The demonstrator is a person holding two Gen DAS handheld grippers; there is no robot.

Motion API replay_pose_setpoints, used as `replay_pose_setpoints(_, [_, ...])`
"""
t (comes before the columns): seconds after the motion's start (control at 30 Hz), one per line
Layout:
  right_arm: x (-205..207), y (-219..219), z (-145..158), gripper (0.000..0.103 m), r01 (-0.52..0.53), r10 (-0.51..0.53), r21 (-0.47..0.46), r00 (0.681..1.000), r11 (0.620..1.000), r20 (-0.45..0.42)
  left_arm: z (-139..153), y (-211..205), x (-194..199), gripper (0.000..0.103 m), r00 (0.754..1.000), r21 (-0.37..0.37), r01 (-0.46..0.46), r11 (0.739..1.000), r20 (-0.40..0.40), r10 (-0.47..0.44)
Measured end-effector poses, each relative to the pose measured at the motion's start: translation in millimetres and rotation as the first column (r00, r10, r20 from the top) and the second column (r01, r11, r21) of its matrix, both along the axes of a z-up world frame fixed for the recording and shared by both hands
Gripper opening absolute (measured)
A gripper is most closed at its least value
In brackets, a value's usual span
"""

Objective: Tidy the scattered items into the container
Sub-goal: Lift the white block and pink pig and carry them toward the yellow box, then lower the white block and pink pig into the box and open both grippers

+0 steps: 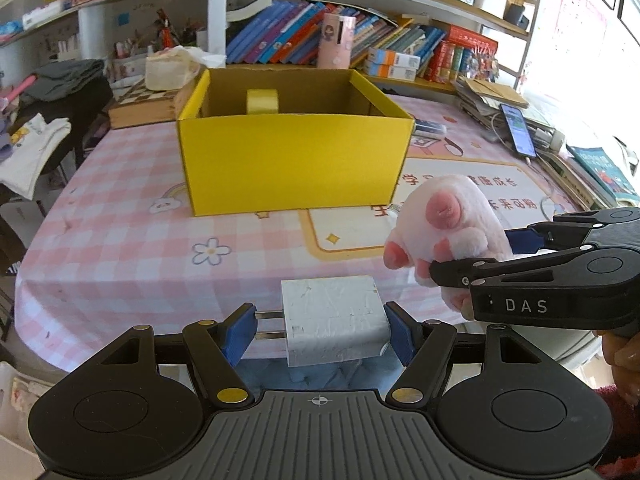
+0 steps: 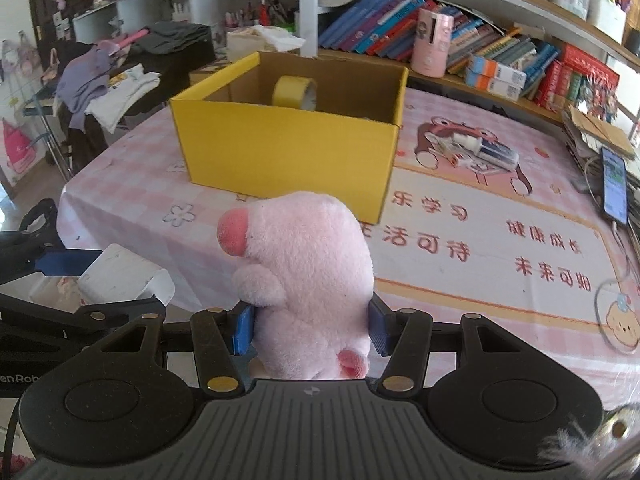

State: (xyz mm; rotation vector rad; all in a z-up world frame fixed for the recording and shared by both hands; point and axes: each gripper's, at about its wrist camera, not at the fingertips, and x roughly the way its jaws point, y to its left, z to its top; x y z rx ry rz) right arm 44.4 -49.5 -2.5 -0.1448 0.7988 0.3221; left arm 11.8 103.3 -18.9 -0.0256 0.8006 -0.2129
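Left claw [image 1: 320,330] clamps white charger [image 1: 334,320] prongs-to-pad; right claw [image 2: 310,330] squeezes pink plush [image 2: 308,268]; yellow box [image 1: 294,160] ahead; charger may twist loose; plush could snag rim.

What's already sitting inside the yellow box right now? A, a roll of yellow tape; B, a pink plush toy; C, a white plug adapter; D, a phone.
A: a roll of yellow tape stands inside the yellow box, while the plush toy and the white adapter are held short of it.
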Motion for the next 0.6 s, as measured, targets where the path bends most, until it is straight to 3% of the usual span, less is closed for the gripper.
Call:
replay_pose_setpoints(0.37, [20, 13, 23, 0.052, -0.034, 0.033, 0.003, 0.995, 0.999, 0.089, 26, 14, 15, 0.069, 0.994, 0.016, -0.025, 1.0, 0.106, 0.023])
replay_pose_setpoints(0.6, [45, 6, 47, 0.052, -0.031, 0.025, 0.035, 0.988, 0.999, 0.154, 49, 11, 43, 0.069, 0.982, 0.034, -0.016, 0.999, 0.188, 0.009])
